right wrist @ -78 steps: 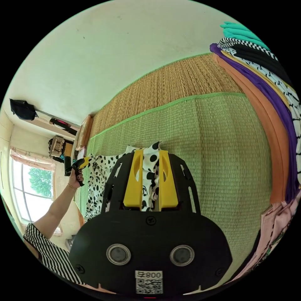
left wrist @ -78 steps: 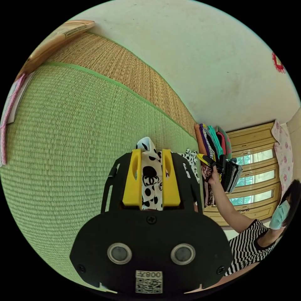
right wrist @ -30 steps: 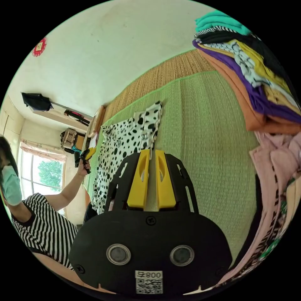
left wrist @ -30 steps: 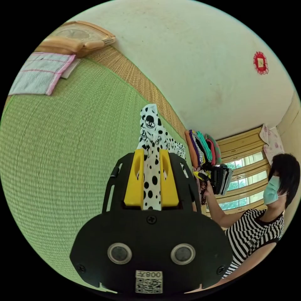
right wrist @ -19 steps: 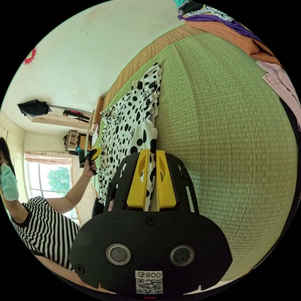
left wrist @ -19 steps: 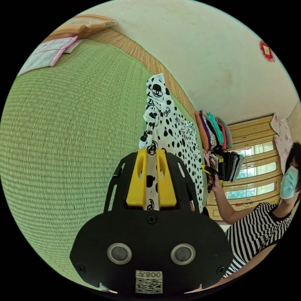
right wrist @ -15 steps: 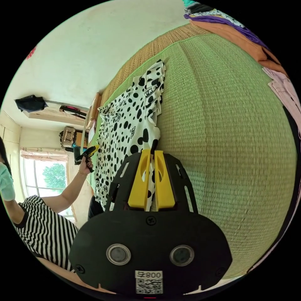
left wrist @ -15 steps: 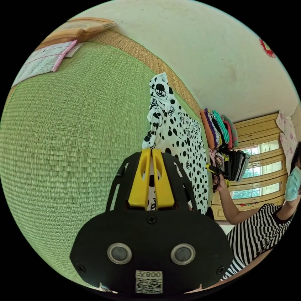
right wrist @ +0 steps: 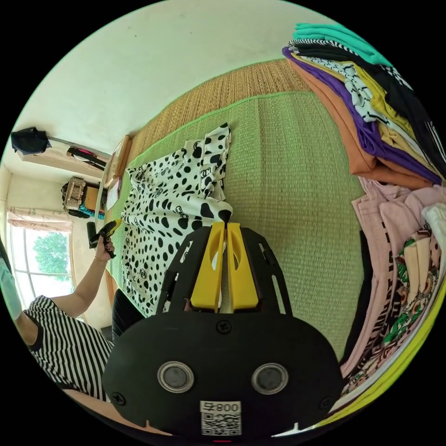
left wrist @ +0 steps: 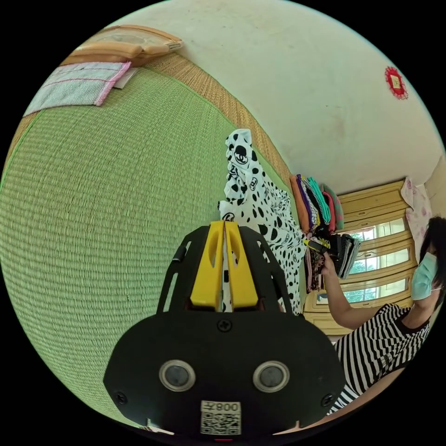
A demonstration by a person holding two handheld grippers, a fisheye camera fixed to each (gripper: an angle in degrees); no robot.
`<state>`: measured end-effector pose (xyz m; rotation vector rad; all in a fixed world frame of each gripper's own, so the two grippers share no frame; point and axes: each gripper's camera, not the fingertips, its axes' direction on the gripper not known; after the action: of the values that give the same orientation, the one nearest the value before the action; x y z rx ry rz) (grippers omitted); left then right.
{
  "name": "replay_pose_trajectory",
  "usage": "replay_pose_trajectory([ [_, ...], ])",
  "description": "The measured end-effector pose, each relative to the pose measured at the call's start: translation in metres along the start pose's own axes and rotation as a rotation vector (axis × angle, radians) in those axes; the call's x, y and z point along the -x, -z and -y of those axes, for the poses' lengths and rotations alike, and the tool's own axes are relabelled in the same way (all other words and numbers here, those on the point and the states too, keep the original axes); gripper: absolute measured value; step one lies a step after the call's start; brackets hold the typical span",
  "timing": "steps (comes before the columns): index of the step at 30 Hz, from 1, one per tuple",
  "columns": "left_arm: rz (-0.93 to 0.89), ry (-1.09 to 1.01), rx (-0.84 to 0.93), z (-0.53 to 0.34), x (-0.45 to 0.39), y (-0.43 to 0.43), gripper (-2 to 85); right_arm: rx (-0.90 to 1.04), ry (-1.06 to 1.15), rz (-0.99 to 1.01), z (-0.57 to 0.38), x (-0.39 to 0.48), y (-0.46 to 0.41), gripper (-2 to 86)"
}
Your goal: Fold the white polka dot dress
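Green woven matting (left wrist: 93, 195) carries our polka dot dress (right wrist: 172, 195), spread toward ten o'clock. Left gripper (left wrist: 224, 227) and right gripper (right wrist: 226, 228) each pinch its hem; uneven pulling could skew the fold.

Green woven mat under our hands

We see the green mat (left wrist: 107, 186) carrying the polka dot dress (right wrist: 172, 195), spread flat on it. A stack of folded clothes (right wrist: 371, 121) sits at one end, pink garments (right wrist: 395, 241) beside the stack, and a pink-edged towel (left wrist: 76, 86) lies at the far end near a wooden frame (left wrist: 125, 42).
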<state>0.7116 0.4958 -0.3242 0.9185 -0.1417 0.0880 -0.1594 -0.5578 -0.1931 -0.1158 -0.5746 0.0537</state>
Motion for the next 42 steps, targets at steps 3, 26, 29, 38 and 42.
replay_pose_trajectory([
  [3,0.038,0.028,0.038,0.003,-0.004,-0.013,0.7,0.089,-0.009,0.022,-0.001,0.001,-0.027,0.9],
  [26,0.183,-0.547,0.356,0.147,-0.272,-0.209,2.2,0.147,0.577,0.016,0.096,0.268,-0.184,0.2],
  [29,0.175,-0.572,0.331,0.161,-0.295,-0.214,2.7,0.146,0.589,0.084,0.114,0.286,-0.206,0.1],
  [38,0.110,-0.606,0.294,0.186,-0.350,-0.235,5.5,0.049,0.494,0.112,0.156,0.288,-0.225,0.1],
  [42,0.173,-0.721,0.303,0.194,-0.392,-0.251,7.5,0.005,0.467,0.159,0.158,0.286,-0.227,0.2],
])
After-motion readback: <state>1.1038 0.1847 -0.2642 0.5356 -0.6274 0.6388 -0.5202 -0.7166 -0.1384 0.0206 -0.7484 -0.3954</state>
